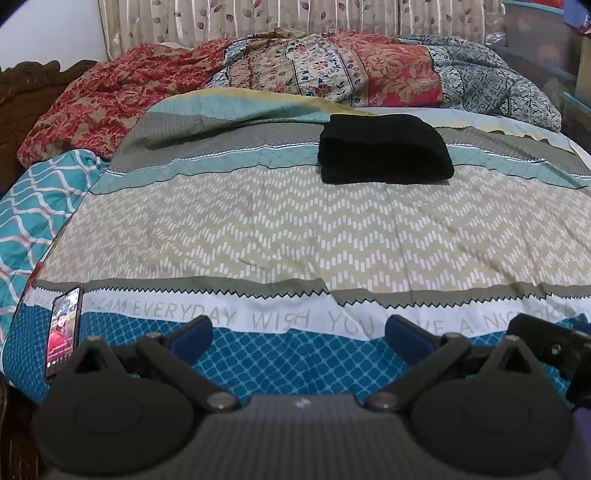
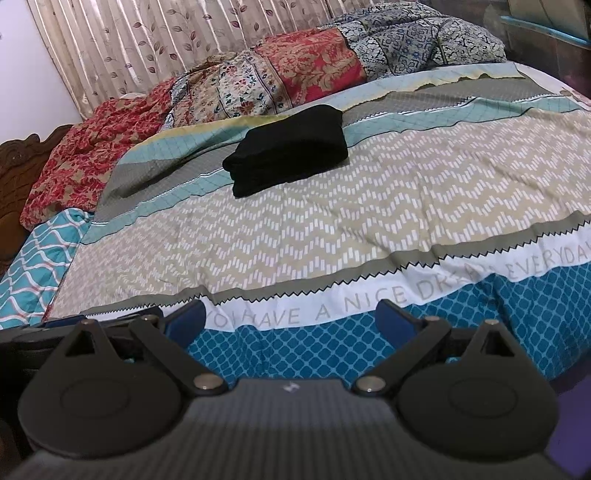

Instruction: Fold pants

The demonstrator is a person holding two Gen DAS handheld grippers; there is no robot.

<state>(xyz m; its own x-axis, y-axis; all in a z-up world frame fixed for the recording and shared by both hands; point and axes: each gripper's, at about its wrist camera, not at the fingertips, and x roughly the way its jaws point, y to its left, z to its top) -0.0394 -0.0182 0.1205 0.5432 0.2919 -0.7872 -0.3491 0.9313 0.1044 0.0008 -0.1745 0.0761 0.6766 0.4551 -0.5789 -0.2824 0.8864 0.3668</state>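
A bed (image 1: 258,229) w/ a patterned cover in bands is seen in both views: teal lattice nearest the cams, then a white strip w/ grey lettering, a beige zigzag band, grey and pale teal stripes beyond. A leaf-print curtain (image 1: 258,16) is hung behind the bed. A rumpled quilt (image 1: 332,70) in red, cream and blue-grey prints is piled along the far side, just below the curtain. A carved dark wood headboard (image 1: 26,88) is seen at far left.

The pants (image 1: 384,149), black, are laid folded into a compact thick bundle on the far grey/teal stripes, touching the edge of the beige band. They are found well apart from both tongs, w/ the whole beige band between. In the left view they are placed ahead and a bit right of centre; in the right view (image 2: 291,149), ahead and slightly left.

Left tongs (image 1: 299,334) are spread wide over the teal lattice, nothing gripped. Right tongs (image 2: 291,319) are likewise spread wide, nothing held, over the lettered strip.

A phone (image 1: 63,334), screen lit, is laid at the bed's near left edge, just beside the left tongs.
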